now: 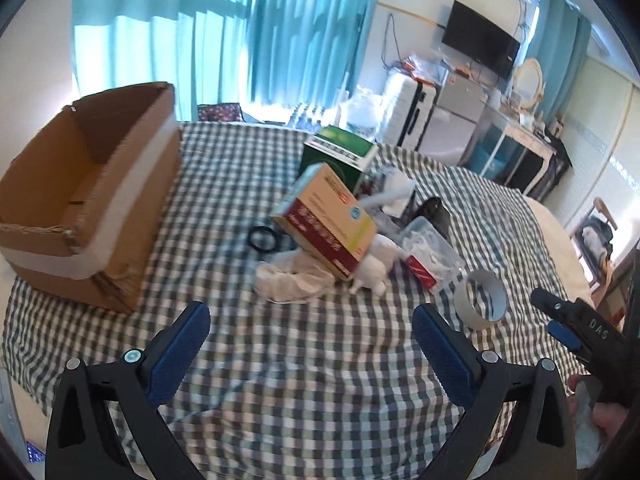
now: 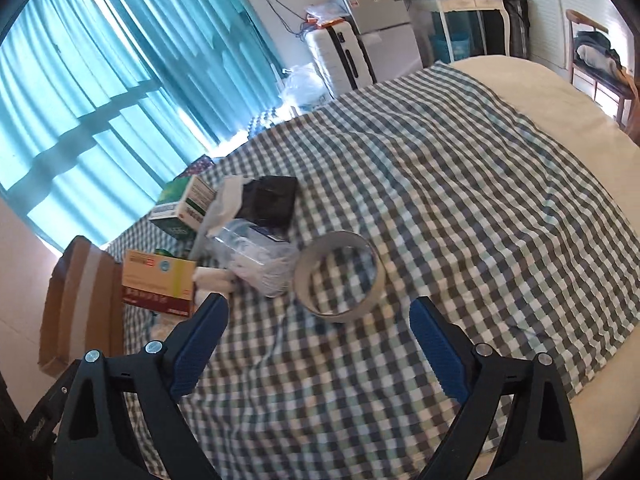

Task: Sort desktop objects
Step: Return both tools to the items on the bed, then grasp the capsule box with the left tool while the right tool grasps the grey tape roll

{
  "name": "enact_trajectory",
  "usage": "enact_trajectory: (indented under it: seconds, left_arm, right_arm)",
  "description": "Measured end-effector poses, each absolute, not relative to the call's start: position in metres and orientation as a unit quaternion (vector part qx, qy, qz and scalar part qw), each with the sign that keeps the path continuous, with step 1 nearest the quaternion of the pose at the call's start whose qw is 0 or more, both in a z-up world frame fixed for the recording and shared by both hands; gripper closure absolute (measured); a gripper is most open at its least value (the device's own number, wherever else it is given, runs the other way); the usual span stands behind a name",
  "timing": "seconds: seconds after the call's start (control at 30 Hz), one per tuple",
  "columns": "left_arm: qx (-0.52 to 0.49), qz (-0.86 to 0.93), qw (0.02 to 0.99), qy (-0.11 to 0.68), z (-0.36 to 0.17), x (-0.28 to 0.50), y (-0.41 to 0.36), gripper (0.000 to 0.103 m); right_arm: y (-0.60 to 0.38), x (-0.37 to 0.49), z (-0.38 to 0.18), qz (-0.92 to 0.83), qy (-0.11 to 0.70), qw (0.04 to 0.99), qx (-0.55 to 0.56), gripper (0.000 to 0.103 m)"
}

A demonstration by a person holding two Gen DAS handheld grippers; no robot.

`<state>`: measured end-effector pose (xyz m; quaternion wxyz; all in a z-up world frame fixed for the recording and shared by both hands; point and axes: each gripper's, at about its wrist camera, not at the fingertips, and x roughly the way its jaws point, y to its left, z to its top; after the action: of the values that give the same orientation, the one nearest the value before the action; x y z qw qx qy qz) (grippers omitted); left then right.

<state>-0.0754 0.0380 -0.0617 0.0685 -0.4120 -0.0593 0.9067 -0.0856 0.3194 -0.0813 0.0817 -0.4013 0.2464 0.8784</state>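
Lying flat: hollow tape ring (image 2: 339,276), crumpled checked cloth (image 2: 440,184)

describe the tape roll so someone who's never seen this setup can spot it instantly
Start at the checked cloth, which has an open cardboard box at one end. A heap of cartons and packets sits mid-cloth; the tape roll lies just off that heap, by a clear plastic bag. It is the only pale, hollow ring: you see the checks through its centre.
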Motion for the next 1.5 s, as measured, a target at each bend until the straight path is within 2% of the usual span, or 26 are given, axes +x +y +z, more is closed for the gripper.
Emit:
enact_trajectory:
  seconds: [0.63,1.07,1.27,1.33,1.4,1.5]
  left_arm:
    - [-0.467,0.880,0.064,-0.055,-0.106,-0.136,0.065,0.000]
    - [-0.471,0.877,0.073,-0.062,-0.123,-0.180,0.054,0.000]
    - [-0.474,0.875,0.085,-0.051,-0.131,-0.200,0.056,0.000]
    - [-0.479,0.871,0.094,-0.047,-0.135,-0.206,0.057,0.000]
    - [-0.482,0.869,0.101,-0.045,-0.137,-0.211,0.057,0.000]
    - [-0.477,0.871,0.109,-0.049,-0.136,-0.214,0.056,0.000]
  right_arm:
    - [0.326,-0.137,-0.134,0.844,0.232,0.067,-0.479,0.010]
    - [0.313,-0.173,-0.160,0.839,0.152,0.097,-0.514,0.011]
    - [0.316,-0.180,-0.163,0.843,0.144,0.098,-0.508,0.011]
    - [0.316,-0.179,-0.163,0.845,0.145,0.098,-0.506,0.011]
    - [0.316,-0.182,-0.162,0.848,0.150,0.092,-0.500,0.017]
    - [0.319,-0.184,-0.163,0.848,0.162,0.087,-0.497,0.017]
